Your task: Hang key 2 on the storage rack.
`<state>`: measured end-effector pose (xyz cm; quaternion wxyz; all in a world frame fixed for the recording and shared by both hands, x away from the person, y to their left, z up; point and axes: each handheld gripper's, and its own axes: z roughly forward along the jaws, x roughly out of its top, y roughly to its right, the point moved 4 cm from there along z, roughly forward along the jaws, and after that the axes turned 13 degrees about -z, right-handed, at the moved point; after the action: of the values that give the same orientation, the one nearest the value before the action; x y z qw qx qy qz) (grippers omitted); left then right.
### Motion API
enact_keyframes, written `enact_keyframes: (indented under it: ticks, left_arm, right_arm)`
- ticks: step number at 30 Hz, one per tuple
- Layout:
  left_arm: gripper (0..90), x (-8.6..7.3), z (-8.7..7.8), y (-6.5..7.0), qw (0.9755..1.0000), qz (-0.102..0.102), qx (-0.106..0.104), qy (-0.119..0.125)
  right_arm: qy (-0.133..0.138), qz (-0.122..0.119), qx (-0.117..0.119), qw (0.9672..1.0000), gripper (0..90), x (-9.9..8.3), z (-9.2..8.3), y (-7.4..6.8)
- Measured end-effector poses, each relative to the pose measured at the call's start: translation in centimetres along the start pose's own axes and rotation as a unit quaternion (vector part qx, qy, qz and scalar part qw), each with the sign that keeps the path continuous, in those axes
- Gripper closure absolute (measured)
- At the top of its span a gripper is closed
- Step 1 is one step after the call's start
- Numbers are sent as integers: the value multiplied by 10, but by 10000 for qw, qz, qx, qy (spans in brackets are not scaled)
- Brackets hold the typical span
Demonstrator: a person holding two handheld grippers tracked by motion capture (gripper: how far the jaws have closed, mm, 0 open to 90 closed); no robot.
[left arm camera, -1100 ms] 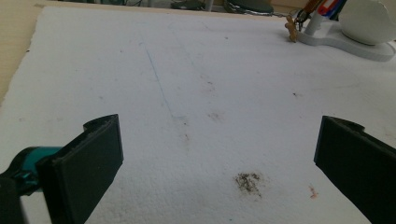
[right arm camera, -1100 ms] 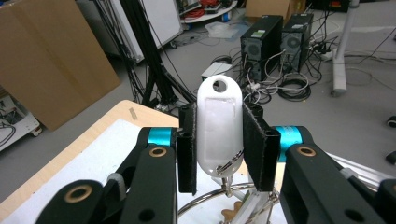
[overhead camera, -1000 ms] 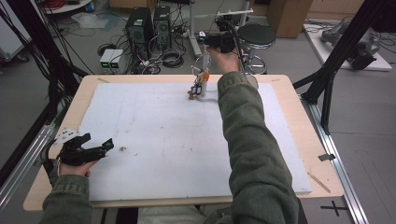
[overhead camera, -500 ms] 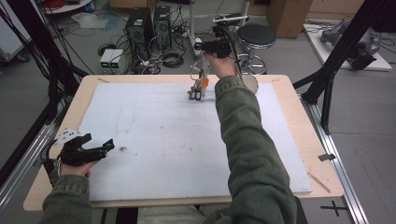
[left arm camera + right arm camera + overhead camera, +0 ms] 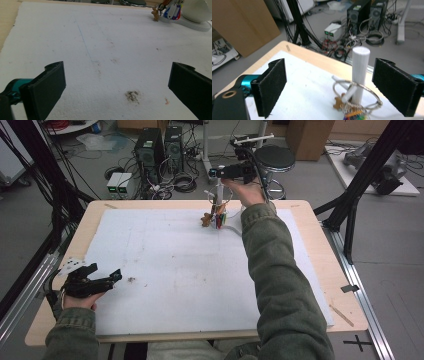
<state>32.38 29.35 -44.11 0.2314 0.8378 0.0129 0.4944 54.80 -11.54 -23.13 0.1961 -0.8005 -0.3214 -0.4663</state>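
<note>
One key ring (image 5: 358,93) around one white post (image 5: 360,75), one brown charm (image 5: 338,102).

A lab: computer towers (image 5: 159,145), tangled cables (image 5: 180,182) on the grey floor, black rig frames (image 5: 372,167) flanking the table (image 5: 310,215).

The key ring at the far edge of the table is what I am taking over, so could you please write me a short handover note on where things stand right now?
Right gripper: open, fingers just spread, nothing between the pads; it hangs at the white post.
Left gripper: open, holding nothing, low over the white mat at the near left.
Key ring: hung around the post on its stand, coloured tags dangling at the base.
Done: ring is on the post and let go.
Left: draw the right gripper clear; check that the ring sits steady.
</note>
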Motion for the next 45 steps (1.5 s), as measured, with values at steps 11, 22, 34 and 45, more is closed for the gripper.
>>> enact_keyframes:
  ticks: [11,22,34,45]
  left_arm:
    - [17,0,0,0,10000,-12,12,12]
    - [17,0,-1,0,10000,9,48,8]
    - [17,0,-1,1,10000,27,41,15]
    - [17,-1,-2,2,10000,69,55,-8]
  right_arm:
    - [-484,-249,-306,9980,6,-21,-11,-1]
    - [-443,-366,-244,9980,6,-34,-28,-6]
    - [-426,-535,-318,9972,7,-57,-55,-11]
    - [-510,-523,-290,9969,7,-97,-65,-10]
